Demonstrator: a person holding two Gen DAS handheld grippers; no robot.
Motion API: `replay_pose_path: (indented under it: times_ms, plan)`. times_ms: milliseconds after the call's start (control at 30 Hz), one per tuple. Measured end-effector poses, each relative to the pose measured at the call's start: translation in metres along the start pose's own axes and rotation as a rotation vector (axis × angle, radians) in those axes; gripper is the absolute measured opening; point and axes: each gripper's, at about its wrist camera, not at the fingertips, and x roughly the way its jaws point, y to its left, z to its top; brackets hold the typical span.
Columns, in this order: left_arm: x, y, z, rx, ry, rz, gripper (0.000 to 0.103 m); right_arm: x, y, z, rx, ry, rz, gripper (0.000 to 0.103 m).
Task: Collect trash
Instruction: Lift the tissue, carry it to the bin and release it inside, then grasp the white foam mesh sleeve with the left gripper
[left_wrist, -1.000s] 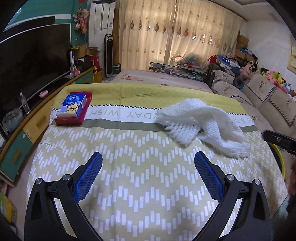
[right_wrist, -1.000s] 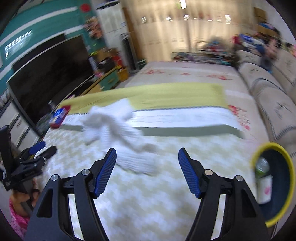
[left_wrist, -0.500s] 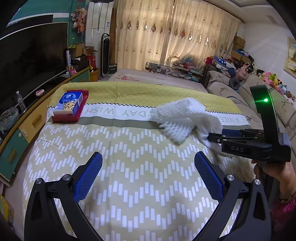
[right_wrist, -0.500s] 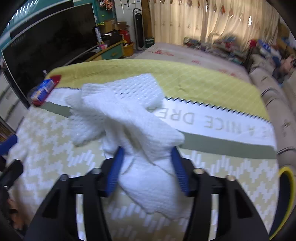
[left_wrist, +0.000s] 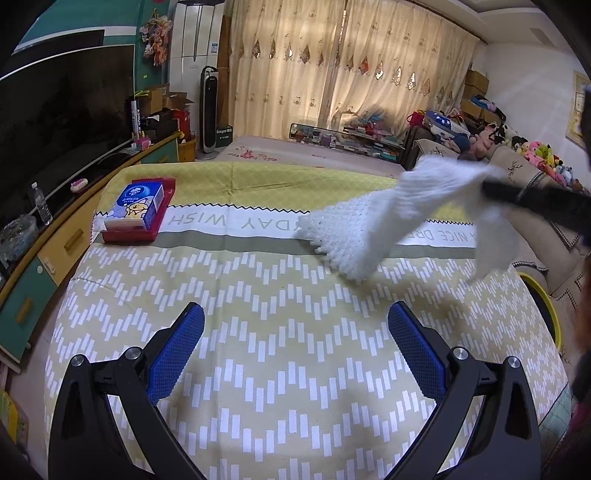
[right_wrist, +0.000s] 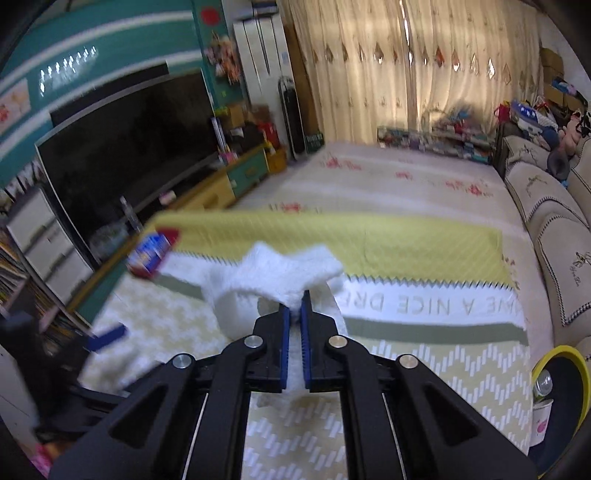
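A white foam mesh wrap (left_wrist: 399, 218) hangs partly lifted off the yellow patterned tablecloth (left_wrist: 280, 354); its lower end still touches the cloth. My right gripper (right_wrist: 294, 306) is shut on the foam mesh wrap (right_wrist: 273, 277) and holds it up; it shows as a dark bar at the right of the left wrist view (left_wrist: 535, 203). My left gripper (left_wrist: 295, 332) is open and empty above the near part of the table. A yellow-rimmed trash bin (right_wrist: 561, 391) stands beside the table's right edge, with a can and a paper cup inside.
A blue tissue pack on a red tray (left_wrist: 138, 210) sits at the table's far left. A sofa (right_wrist: 546, 206) runs along the right. A TV and low cabinet (right_wrist: 122, 158) stand on the left.
My right gripper closed on the foam mesh wrap and lifted it up off the cloth. My left gripper stayed open and nearly still.
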Motion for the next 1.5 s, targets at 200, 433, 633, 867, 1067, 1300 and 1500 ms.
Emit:
replay_pose_path:
  times_ms: [200, 433, 633, 867, 1067, 1300, 1500]
  plan:
    - [-0.001, -0.002, 0.001, -0.004, 0.001, -0.006, 0.098, -0.053, -0.015, 0.014, 0.036, -0.1, -0.001, 0.005]
    - [-0.002, -0.005, 0.0, 0.005, 0.002, -0.009, 0.098, -0.099, -0.078, -0.001, 0.119, -0.113, -0.133, 0.006]
    - [-0.001, -0.008, -0.001, 0.016, 0.006, -0.014, 0.098, -0.124, -0.168, -0.042, 0.273, -0.068, -0.315, 0.006]
    - [0.001, -0.014, -0.001, 0.027, 0.013, -0.007, 0.098, -0.115, -0.248, -0.089, 0.443, 0.013, -0.479, 0.008]
    - [0.004, -0.015, -0.002, 0.036, 0.021, -0.003, 0.098, -0.098, -0.288, -0.128, 0.553, 0.127, -0.506, 0.051]
    - [0.008, -0.025, -0.004, 0.059, 0.04, -0.025, 0.098, -0.11, -0.285, -0.145, 0.572, 0.076, -0.47, 0.055]
    - [0.014, -0.048, 0.007, 0.113, 0.112, -0.081, 0.098, -0.115, -0.269, -0.136, 0.528, 0.043, -0.447, 0.059]
